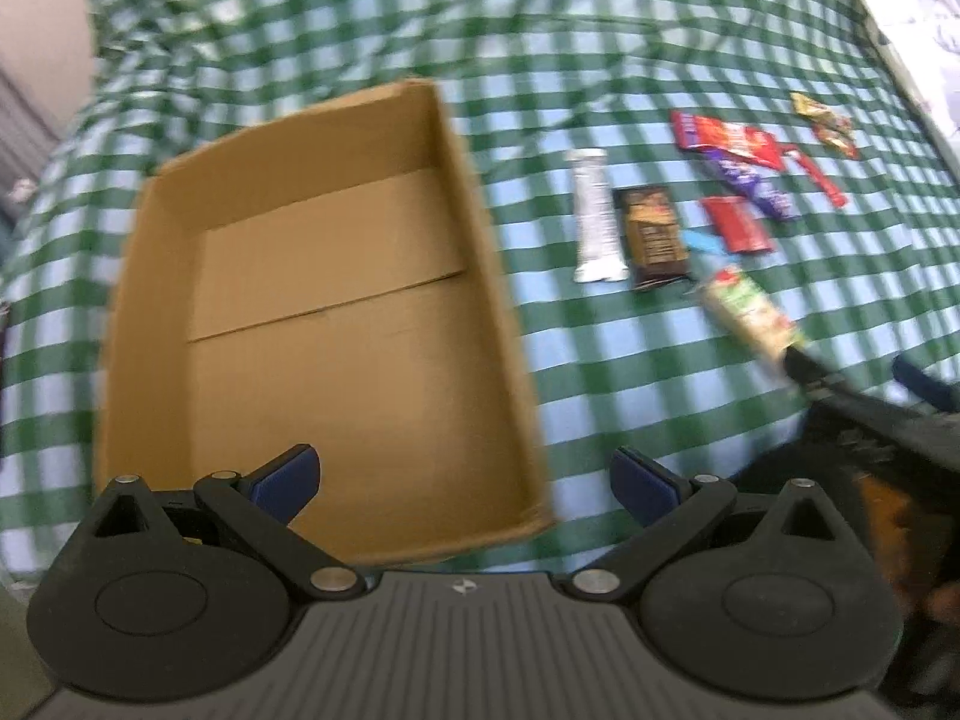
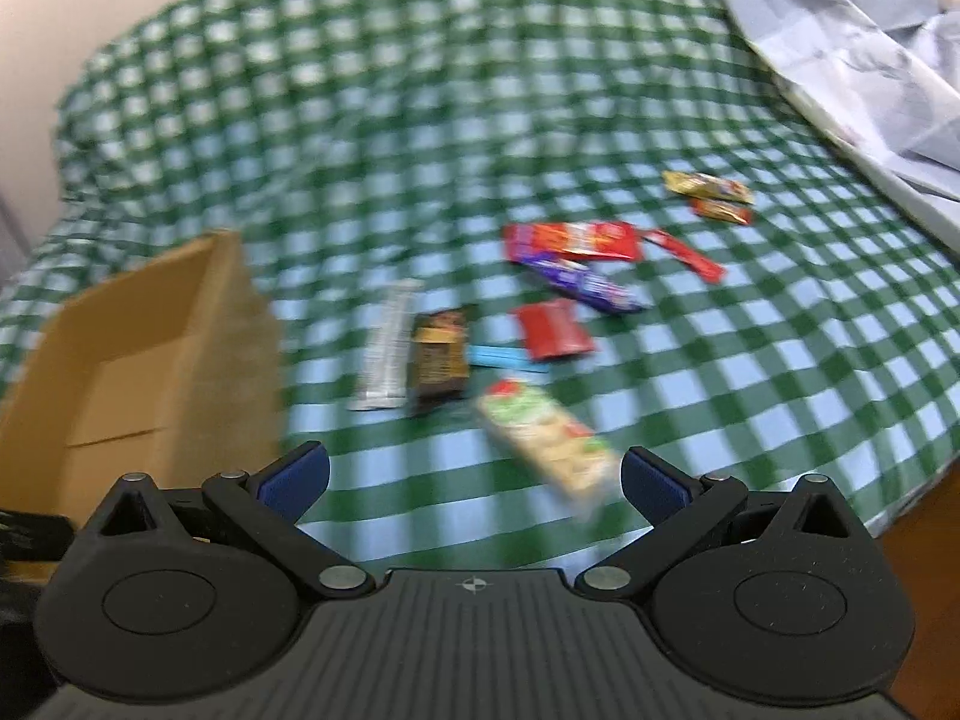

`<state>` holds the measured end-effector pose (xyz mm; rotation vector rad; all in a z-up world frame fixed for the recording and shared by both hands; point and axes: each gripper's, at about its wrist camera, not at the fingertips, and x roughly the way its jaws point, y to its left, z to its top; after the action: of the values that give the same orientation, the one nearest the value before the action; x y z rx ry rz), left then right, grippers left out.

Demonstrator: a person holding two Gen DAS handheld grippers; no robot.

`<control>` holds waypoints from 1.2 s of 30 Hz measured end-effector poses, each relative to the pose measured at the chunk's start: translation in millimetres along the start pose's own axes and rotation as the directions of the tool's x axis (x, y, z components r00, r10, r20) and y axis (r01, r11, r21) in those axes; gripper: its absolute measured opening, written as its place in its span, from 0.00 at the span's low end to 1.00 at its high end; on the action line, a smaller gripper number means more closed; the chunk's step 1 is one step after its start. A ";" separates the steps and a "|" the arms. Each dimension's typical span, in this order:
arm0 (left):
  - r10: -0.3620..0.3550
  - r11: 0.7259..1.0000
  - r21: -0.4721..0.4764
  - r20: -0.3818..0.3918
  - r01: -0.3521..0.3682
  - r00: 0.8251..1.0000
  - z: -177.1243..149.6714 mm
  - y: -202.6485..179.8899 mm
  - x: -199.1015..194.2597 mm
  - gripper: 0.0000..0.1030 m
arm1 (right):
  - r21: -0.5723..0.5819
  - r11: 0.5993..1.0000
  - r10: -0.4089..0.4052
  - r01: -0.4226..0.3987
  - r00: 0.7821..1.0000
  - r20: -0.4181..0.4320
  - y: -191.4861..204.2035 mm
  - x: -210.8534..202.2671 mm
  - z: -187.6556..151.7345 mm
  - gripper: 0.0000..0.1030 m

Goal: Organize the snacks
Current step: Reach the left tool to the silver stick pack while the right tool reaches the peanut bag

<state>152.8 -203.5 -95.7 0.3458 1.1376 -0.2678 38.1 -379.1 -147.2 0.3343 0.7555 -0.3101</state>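
Observation:
An empty open cardboard box (image 1: pixel 336 324) lies on the green checked cloth; it also shows in the right wrist view (image 2: pixel 120 360). My left gripper (image 1: pixel 465 483) is open over the box's near right corner. To the right lie several snacks: a white bar (image 1: pixel 594 216), a brown bar (image 1: pixel 654 234), a red packet (image 1: pixel 735 225), a purple bar (image 1: pixel 759 186). My right gripper (image 2: pixel 474 480) is open and empty, just short of a green and beige cracker packet (image 2: pixel 549 441), which also shows in the left wrist view (image 1: pixel 750 312).
Further back lie a long red wrapper (image 2: pixel 570 240), a thin red stick (image 2: pixel 687 255), two yellow sweets (image 2: pixel 711 195) and a small blue item (image 2: pixel 501 357). Crumpled grey-white fabric (image 2: pixel 840 60) lies at the far right. The table edge (image 2: pixel 912 492) drops off at right.

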 end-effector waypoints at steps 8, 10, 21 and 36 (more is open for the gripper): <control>-0.078 0.997 -0.017 -0.057 0.077 0.995 84.4 -54.0 59.4 1.00 | -0.029 0.998 -0.065 0.061 0.987 -0.150 -44.3 95.5 8.1 1.00; -0.060 0.998 0.002 -0.081 0.060 0.995 110.1 -66.4 84.9 1.00 | -0.051 0.997 -0.066 0.058 0.982 -0.178 -46.9 116.5 9.5 1.00; 0.181 0.973 0.167 -0.120 -0.160 0.976 181.0 -97.0 207.9 1.00 | -0.171 0.981 -0.135 0.098 0.965 -0.226 -45.7 177.6 20.9 0.99; 0.129 0.984 0.148 -0.215 -0.099 0.968 183.9 -90.7 258.6 1.00 | -0.053 0.986 -0.167 0.159 0.963 -0.212 -96.8 201.1 40.5 1.00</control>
<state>374.8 -368.7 -275.7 0.5726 1.3192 -0.2088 163.5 -513.5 -280.1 0.2748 1.0047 -0.4196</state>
